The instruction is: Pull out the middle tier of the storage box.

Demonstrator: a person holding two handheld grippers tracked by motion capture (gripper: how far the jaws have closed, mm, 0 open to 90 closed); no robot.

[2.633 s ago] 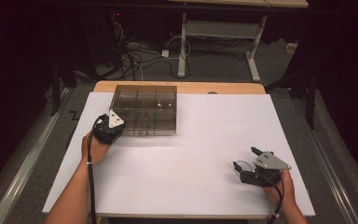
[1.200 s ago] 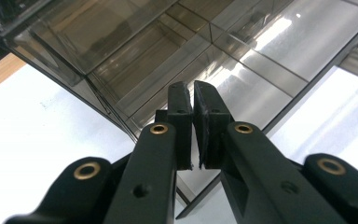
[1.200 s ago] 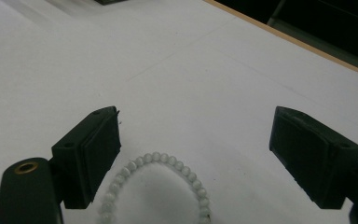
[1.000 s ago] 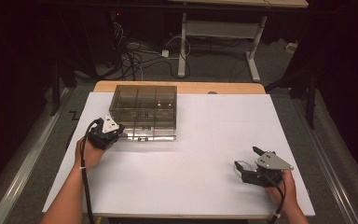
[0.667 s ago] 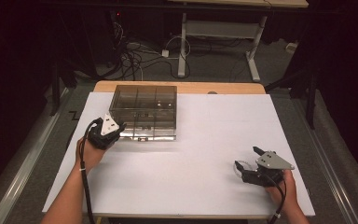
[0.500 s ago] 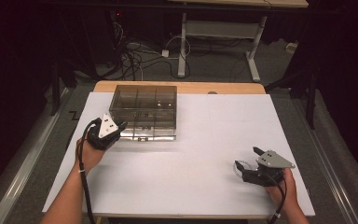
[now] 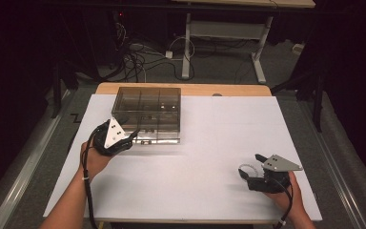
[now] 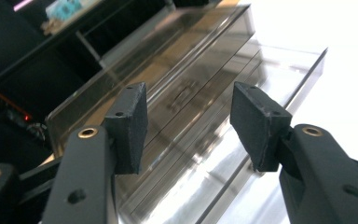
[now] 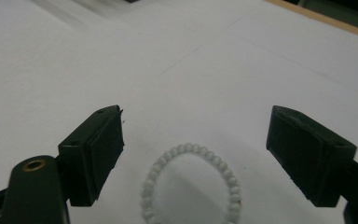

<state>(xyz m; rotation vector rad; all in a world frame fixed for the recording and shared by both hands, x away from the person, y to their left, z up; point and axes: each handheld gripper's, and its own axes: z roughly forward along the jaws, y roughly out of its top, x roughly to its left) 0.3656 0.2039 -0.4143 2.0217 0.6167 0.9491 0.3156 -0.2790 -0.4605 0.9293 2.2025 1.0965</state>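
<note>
The compartment box (image 7: pixel 147 114), smoky clear plastic with its lid shut, sits on the white sheet (image 7: pixel 195 176) at the far left of the table, its near left corner just beside my left gripper (image 7: pixel 129 137). In my left gripper view the box (image 8: pixel 186 107) lies ahead of the jaws, tilted across the frame, a small latch showing on its front wall; I can read no brand, label or writing on it, nor anywhere else. The second thing I am working with is a white bead bracelet (image 9: pixel 191 186), lying flat on the sheet between and just short of my right gripper's (image 9: pixel 193 154) jaws; from above the bracelet (image 7: pixel 247 168) shows as a pale ring just left of that gripper (image 7: pixel 248 174). Beyond the table stand a desk frame (image 7: pixel 224 43) and a tangle of cables (image 7: pixel 133 57) on the floor, well apart from my work. Nothing lies on the sheet between the box and the bracelet. My left gripper's jaws have just been opening and now stand apart with nothing between the pads, clear of the box. My right gripper's jaws stand wide apart, released, touching neither the bracelet nor anything else I can make out.
</note>
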